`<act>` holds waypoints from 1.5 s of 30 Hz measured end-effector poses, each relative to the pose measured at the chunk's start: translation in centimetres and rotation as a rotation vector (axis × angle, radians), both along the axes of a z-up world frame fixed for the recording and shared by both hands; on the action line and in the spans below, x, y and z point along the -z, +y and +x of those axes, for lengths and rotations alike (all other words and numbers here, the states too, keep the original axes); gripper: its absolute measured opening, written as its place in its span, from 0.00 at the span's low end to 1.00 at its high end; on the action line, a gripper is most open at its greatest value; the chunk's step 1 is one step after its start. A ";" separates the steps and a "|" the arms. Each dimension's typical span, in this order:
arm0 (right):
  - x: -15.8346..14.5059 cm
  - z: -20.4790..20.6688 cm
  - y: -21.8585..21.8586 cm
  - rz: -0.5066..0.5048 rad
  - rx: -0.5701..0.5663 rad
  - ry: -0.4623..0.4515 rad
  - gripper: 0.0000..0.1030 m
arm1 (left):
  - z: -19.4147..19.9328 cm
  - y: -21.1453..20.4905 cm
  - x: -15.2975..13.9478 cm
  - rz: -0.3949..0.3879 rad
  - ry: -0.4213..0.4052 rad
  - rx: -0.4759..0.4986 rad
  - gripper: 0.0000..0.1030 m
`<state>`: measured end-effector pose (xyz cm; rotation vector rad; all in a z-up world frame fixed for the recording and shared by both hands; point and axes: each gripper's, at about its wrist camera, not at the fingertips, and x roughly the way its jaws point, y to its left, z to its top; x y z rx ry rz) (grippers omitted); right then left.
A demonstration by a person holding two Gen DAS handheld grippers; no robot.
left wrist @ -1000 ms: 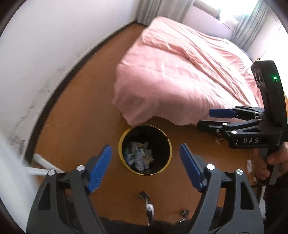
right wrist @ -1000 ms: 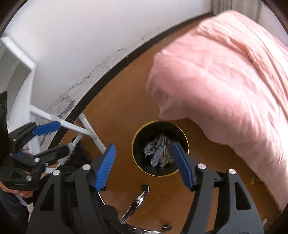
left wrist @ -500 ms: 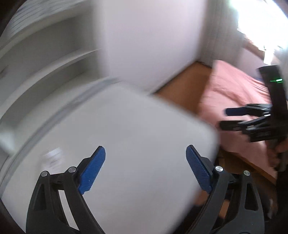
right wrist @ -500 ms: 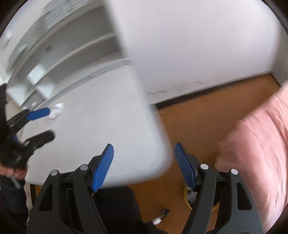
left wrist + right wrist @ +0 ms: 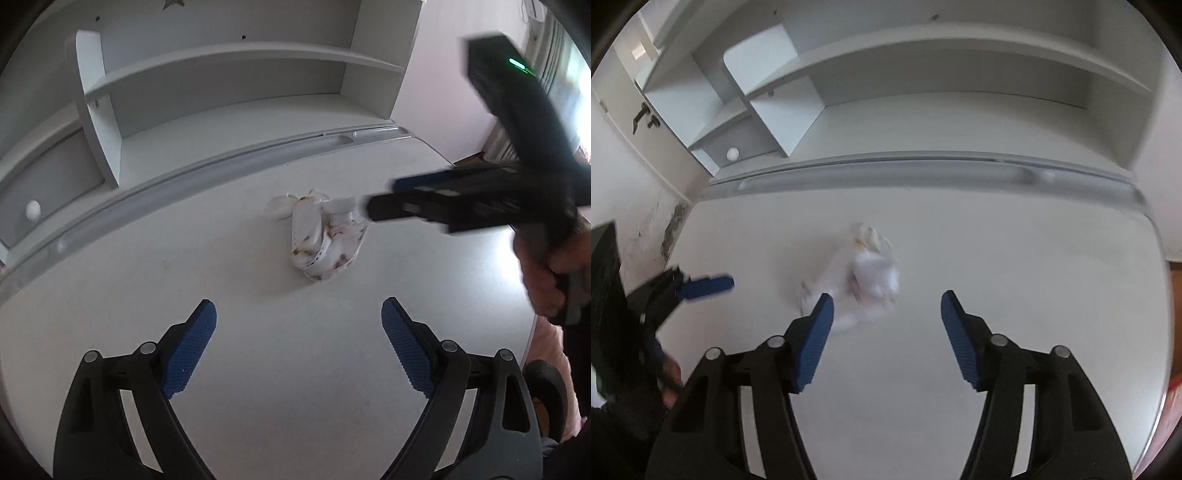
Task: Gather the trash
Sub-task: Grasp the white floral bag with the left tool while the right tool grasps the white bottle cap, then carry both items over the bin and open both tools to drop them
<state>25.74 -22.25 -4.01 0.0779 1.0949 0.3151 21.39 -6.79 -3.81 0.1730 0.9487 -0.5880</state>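
- Mid-table, a bit toward the back edge: crumpled white trash wad (image 5: 325,240), paper or tissue with brownish stains, lying loose on the white table (image 5: 258,369). Nothing touches it.
- Changed in the last second: both cameras were looking down at a yellow-rimmed bin on the floor, already holding crumpled trash. Now both look at the table. Reads as one drop finished, next pickup starting.
- Right gripper (image 5: 886,325): fingers apart, empty. The wad (image 5: 864,280) sits just ahead of them, nearer the left finger than centred. The left wrist view shows this gripper (image 5: 380,199) motion-blurred with its tips over the wad's right side, so it is moving in.
- Left gripper (image 5: 299,332): fingers apart, empty, short of the wad on the front-edge side. In the right wrist view it (image 5: 709,286) is off near the table's left edge.
- Judgement: right does this grab; needs a small shift left to centre before closing. Soft wad, so it should compress and hold.
- Back edge: white shelf unit (image 5: 240,92), nothing visible on the shelves. No other trash seen on the table.
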 end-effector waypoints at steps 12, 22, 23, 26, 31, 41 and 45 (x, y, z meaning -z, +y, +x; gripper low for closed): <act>2.2 2.4 1.6 -0.010 -0.016 0.036 0.30 | 3.0 -3.0 1.7 0.007 0.004 0.053 0.86; -0.5 -0.5 -3.0 -0.004 0.042 0.000 0.30 | 3.8 -6.4 2.4 0.076 -0.015 0.085 0.39; -0.6 -0.7 -3.3 -0.005 0.050 -0.002 0.30 | 3.6 -6.4 2.2 0.082 -0.004 0.081 0.32; -1.7 -2.8 -5.0 0.002 0.085 -0.021 0.30 | 2.3 -6.2 0.9 0.071 -0.008 0.066 0.27; -3.4 -8.2 -9.4 0.002 0.169 -0.063 0.30 | -1.3 -9.8 -1.3 0.056 -0.051 0.119 0.27; -2.8 -27.5 -26.6 -0.053 0.572 -0.075 0.30 | -13.9 -26.5 -3.0 -0.055 -0.054 0.457 0.27; -0.6 -35.8 -32.7 -0.055 0.754 -0.048 0.30 | -18.8 -33.1 -2.3 -0.088 -0.033 0.597 0.27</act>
